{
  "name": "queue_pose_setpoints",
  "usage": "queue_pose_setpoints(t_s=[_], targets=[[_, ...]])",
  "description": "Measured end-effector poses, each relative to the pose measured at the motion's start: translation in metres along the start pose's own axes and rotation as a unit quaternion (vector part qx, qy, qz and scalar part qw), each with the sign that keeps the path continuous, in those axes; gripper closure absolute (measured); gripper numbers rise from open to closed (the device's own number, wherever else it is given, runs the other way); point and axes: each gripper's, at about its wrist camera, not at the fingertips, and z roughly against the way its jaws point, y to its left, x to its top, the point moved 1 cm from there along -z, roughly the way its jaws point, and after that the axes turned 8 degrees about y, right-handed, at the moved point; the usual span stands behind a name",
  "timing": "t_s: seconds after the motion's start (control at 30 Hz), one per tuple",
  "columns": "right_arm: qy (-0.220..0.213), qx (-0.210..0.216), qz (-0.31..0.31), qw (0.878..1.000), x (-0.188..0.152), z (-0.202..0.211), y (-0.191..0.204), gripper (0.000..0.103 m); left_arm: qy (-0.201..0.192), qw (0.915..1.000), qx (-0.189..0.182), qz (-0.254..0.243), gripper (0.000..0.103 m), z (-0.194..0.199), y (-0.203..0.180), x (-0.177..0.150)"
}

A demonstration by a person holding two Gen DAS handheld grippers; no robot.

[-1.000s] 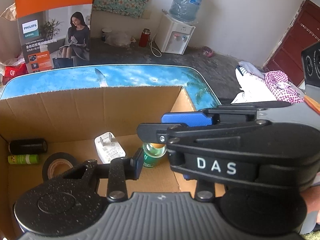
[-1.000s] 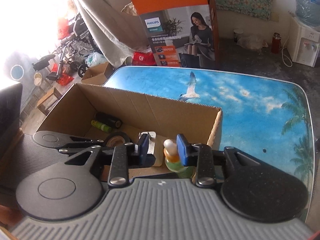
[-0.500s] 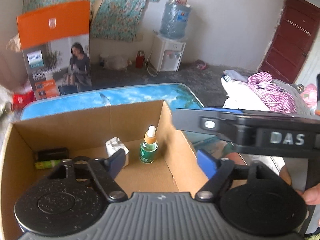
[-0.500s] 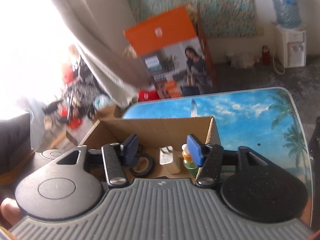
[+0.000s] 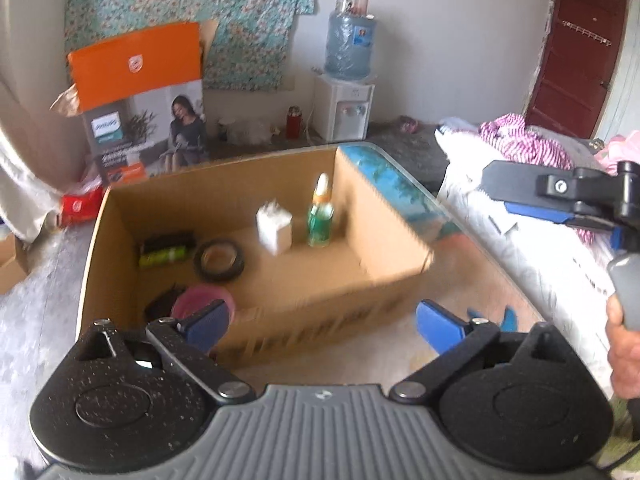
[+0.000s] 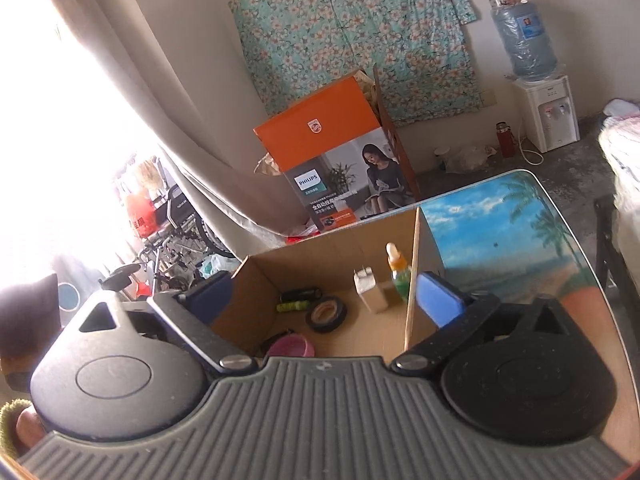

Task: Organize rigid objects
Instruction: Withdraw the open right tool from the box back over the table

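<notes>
Left wrist view: left gripper (image 5: 320,322) stands spread and empty, its jaws having just been opening; right gripper (image 6: 324,300) likewise. Green dropper bottle (image 5: 320,216) stands upright in the cardboard box's (image 5: 384,216) far right corner, beside a white charger (image 5: 274,226).

gripper (image 6: 322,300) wide apart, dropper bottle (image 6: 398,272) boxed
</notes>
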Motion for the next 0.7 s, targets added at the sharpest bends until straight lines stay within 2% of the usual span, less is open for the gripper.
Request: queue_pose_setpoints(t_s=[0.1, 0.3, 0.47, 0.7], targets=[[0.017, -0.011, 0.006, 1.000, -0.017, 0.002, 0.011, 0.001, 0.002, 0.9999, 0.007, 0.010, 0.001, 0.007, 0.007, -0.024], [0.067, -0.002, -0.006, 0.998, -0.048, -0.014, 0.026, 0.001, 0.013, 0.9995, 0.019, 0.020, 0.000, 0.009, 0.020, -0.066], [0.101, -0.050, 0.016, 0.994, -0.067, -0.035, 0.040, 0.001, 0.034, 0.9982, 0.046, 0.020, 0.000, -0.001, 0.025, -0.093], [0.163, 0.014, -0.012, 0.986, -0.085, -0.074, 0.042, 0.001, 0.043, 0.9974, 0.048, 0.033, 0.000, -0.013, 0.034, -0.111]])
